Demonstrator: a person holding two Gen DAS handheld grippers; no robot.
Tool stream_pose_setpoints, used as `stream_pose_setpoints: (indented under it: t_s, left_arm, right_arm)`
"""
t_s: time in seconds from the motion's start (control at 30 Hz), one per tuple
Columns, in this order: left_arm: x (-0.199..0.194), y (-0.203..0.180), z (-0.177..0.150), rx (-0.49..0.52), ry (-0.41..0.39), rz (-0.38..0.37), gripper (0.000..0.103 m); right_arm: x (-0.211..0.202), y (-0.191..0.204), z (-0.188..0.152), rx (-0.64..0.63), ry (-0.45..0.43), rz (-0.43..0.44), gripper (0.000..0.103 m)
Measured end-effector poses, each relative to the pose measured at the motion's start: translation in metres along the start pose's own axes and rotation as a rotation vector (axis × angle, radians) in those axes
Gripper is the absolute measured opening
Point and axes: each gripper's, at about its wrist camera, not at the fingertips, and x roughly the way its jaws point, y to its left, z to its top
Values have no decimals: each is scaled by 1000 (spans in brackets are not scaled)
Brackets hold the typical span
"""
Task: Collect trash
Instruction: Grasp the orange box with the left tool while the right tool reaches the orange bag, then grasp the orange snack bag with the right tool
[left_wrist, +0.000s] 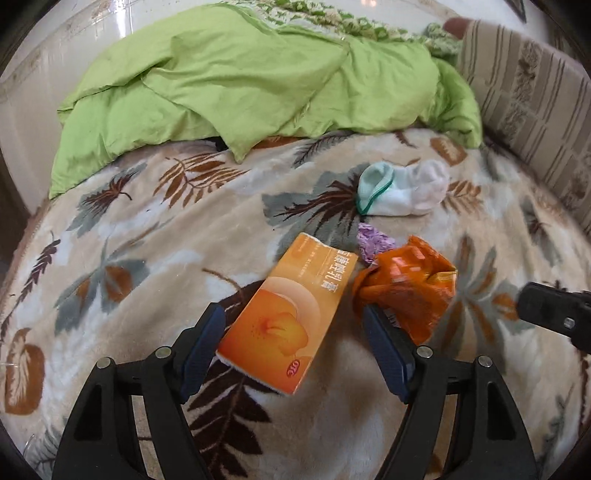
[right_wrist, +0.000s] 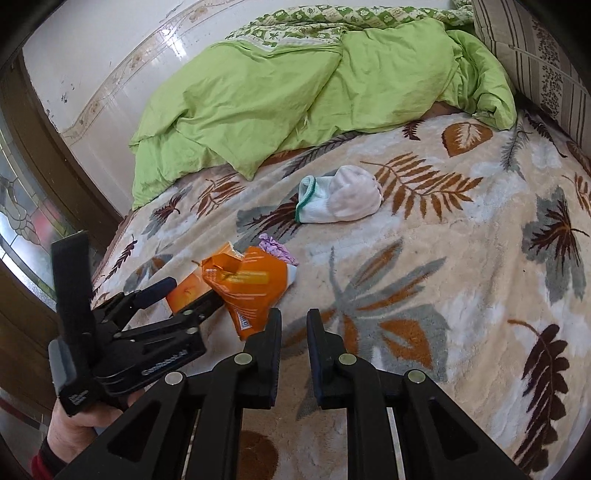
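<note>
An orange carton (left_wrist: 288, 314) lies flat on the leaf-patterned blanket (left_wrist: 147, 229). My left gripper (left_wrist: 291, 312) is open and straddles it, with a gap between the carton and the right finger. In the right wrist view the carton (right_wrist: 184, 291) is mostly hidden behind the left gripper (right_wrist: 194, 291). A crumpled orange wrapper (left_wrist: 406, 288) (right_wrist: 247, 288) lies just right of the carton. A small purple crumpled wrapper (left_wrist: 373, 243) (right_wrist: 275, 247) sits behind it. My right gripper (right_wrist: 294, 317) is shut and holds nothing, just right of the orange wrapper; its tip (left_wrist: 546, 310) shows at the edge of the left wrist view.
A white sock with green trim (left_wrist: 402, 192) (right_wrist: 343, 199) lies further back on the bed. A rumpled green duvet (left_wrist: 240, 81) (right_wrist: 295, 92) covers the far end. A striped pillow (left_wrist: 535, 110) stands at the right. A tiled wall and a wooden door frame (right_wrist: 44, 147) border the left.
</note>
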Motion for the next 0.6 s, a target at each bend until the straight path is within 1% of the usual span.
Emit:
stream_pose_setpoints:
  t_s: [0.03, 0.1, 0.17, 0.2, 0.23, 0.3, 0.37, 0.47, 0.53, 0.6]
  left_arm:
    - [3, 0, 1, -8, 1, 15, 76]
    - [9, 3, 1, -44, 17, 56, 75]
    - [15, 7, 0, -75, 36, 71, 57]
    - [14, 11, -1, -95, 35, 72, 55]
    - [11, 15, -1, -113, 30, 67, 49]
    - [7, 25, -3, -168, 32, 35, 47]
    - [3, 34, -7, -209, 38, 20, 47]
    - [-11, 45, -11, -250, 19, 17, 47]
    - [-25, 53, -13, -274, -3, 31, 47]
    - [-35, 59, -14, -301, -18, 26, 47]
  right_arm:
    - [0, -1, 0, 2, 2, 2, 17]
    - [0, -4, -1, 13, 5, 7, 24]
    - [0, -7, -1, 22, 2, 10, 41]
    - [-1, -8, -1, 21, -3, 9, 44]
    - [-1, -8, 0, 22, -14, 5, 47]
    - [-2, -6, 2, 12, -33, 4, 51]
    - [0, 0, 4, -15, -47, 6, 62]
    - [12, 14, 6, -74, -53, 8, 66]
    - [22, 28, 9, -140, -66, -9, 71]
    - [34, 43, 11, -218, -86, -43, 72]
